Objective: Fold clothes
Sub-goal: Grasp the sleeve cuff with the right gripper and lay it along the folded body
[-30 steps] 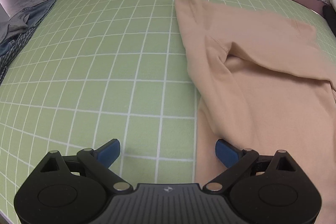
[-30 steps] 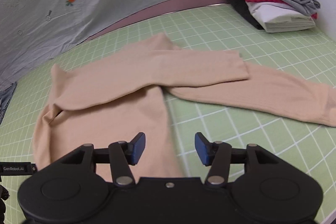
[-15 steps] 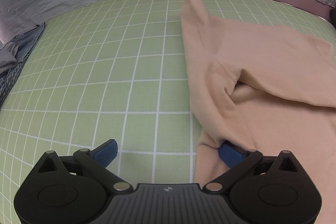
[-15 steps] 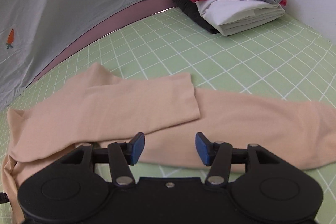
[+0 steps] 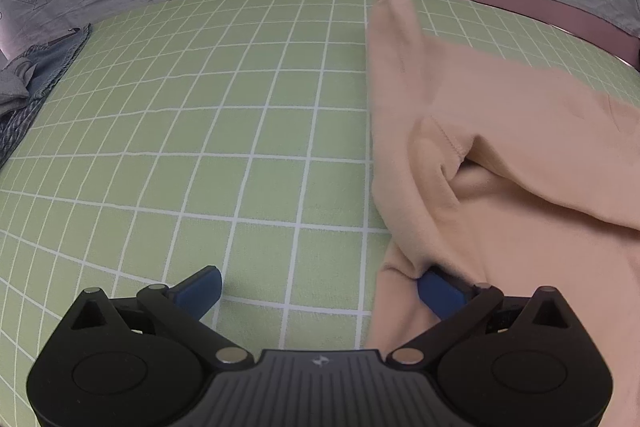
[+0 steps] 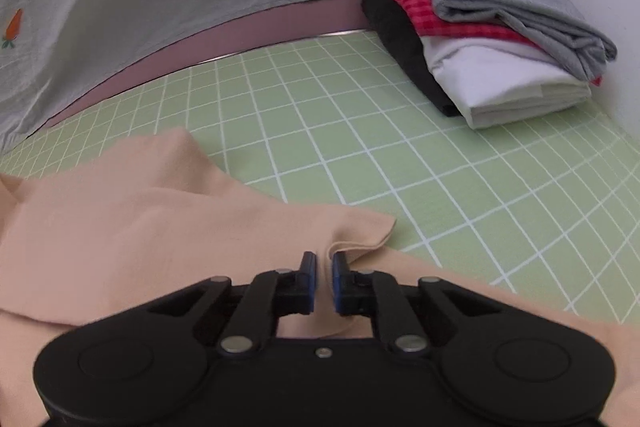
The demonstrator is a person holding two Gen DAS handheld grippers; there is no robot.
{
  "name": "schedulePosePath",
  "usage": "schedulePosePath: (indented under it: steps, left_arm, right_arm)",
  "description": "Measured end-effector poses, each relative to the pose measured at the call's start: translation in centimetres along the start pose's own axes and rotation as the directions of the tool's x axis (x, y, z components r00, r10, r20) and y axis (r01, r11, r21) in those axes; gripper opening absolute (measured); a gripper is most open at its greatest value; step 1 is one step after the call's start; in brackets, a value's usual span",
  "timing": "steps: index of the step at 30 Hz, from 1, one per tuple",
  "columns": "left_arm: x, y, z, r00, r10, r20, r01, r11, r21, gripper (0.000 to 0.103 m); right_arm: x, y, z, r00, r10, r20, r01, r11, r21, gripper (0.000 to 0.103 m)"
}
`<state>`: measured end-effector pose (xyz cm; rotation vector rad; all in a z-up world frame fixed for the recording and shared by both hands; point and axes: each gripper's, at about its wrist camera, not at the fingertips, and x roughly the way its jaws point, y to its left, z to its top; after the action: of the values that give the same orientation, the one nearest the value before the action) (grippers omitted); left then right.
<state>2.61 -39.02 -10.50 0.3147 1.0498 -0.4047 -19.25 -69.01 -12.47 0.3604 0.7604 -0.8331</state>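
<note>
Left wrist view: left gripper (image 5: 318,285) is held spread wide, one finger tucked under the peach garment (image 5: 500,163) edge on the green mat (image 5: 200,147).

Right wrist view: right gripper (image 6: 324,281) is nearly closed, apparently pinching a sleeve fold (image 6: 352,243). Folded stack (image 6: 492,39) is finished; this garment is judged partly folded.

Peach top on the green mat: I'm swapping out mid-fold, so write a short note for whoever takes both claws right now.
Left claw: open, low at the edge of the peach top; one blue finger is tucked under a fold, the other rests over the green grid mat.
Right claw: nearly shut around the cloth near a sleeve end; whether it is pinching is unclear.
Done: one sleeve lies across the body; the stack of folded clothes sits at the far right.
Left: the remaining folds, then probably onto the stack. More garments wait at far left.
</note>
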Motion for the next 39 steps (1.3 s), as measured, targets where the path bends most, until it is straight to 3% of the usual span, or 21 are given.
schedulePosePath:
  steps: [2,5,7,10,12,14,15,16,21,24,27,29,34,39]
  left_arm:
    - [0.1,0.1,0.0,1.000,-0.002,-0.004,0.002,1.000,-0.007,0.103]
    - [-0.1,0.0,-0.2,1.000,-0.008,-0.005,0.007,1.000,-0.016,0.103]
    - [0.0,0.0,-0.2,1.000,-0.008,-0.003,0.008,1.000,-0.026,0.103]
    - [-0.1,0.1,-0.4,1.000,-0.012,-0.002,0.012,1.000,-0.029,0.103]
    - [0.0,0.3,-0.4,1.000,-0.021,-0.005,0.021,0.999,-0.035,0.103]
    - [0.2,0.8,-0.4,0.999,-0.032,-0.016,0.031,0.998,-0.062,0.103]
    - [0.3,0.9,-0.3,0.999,-0.036,-0.023,0.034,0.997,-0.073,0.103]
    - [0.3,1.0,-0.2,0.999,-0.038,-0.031,0.036,0.997,-0.075,0.103]
    - [-0.2,2.1,1.0,0.997,-0.053,-0.056,0.046,0.993,-0.111,0.102]
    - [-0.6,2.9,2.2,0.995,-0.099,-0.027,0.094,0.985,-0.146,0.101]
    - [-0.6,3.1,3.8,0.989,-0.151,0.000,0.149,0.975,-0.168,0.092]
    - [-0.1,2.2,4.8,0.980,-0.199,0.005,0.198,0.968,-0.152,0.083]
    - [1.9,-0.9,7.6,0.945,-0.326,-0.009,0.324,0.942,-0.081,0.078]
    - [4.1,-3.6,9.7,0.939,-0.343,-0.010,0.343,0.939,0.000,0.066]
  right_arm:
    - [-1.2,0.7,0.7,0.998,-0.004,0.059,0.008,0.998,-0.070,0.008]
    - [-4.3,0.1,2.8,0.976,-0.022,0.214,0.035,0.998,-0.061,0.007]
    - [-4.4,-1.7,3.7,0.955,-0.118,0.272,0.120,0.993,0.010,0.007]
    - [-1.6,-5.3,4.3,0.958,-0.229,0.174,0.205,0.968,0.147,0.008]
    - [-1.1,-6.6,4.4,0.964,-0.219,0.147,0.186,0.960,0.208,0.009]
    - [-0.6,-6.5,4.4,0.974,-0.200,0.106,0.177,0.965,0.193,0.021]
    - [-0.5,-6.3,4.1,0.976,-0.199,0.091,0.181,0.967,0.181,0.035]
    - [-0.4,-6.1,3.8,0.975,-0.204,0.083,0.188,0.967,0.172,0.042]
    - [-0.2,-5.4,2.2,0.983,-0.181,0.044,0.169,0.966,0.197,0.056]
    - [0.3,-5.0,1.3,0.985,-0.171,0.008,0.166,0.964,0.207,0.056]
    - [0.9,-4.8,0.5,0.986,-0.163,-0.027,0.165,0.963,0.216,0.057]
    - [1.2,-4.7,0.1,0.985,-0.164,-0.044,0.170,0.960,0.223,0.057]
    - [1.2,-4.1,-0.5,0.985,-0.162,-0.057,0.171,0.958,0.230,0.059]
    - [1.5,-4.0,-0.6,0.984,-0.168,-0.062,0.177,0.958,0.225,0.060]
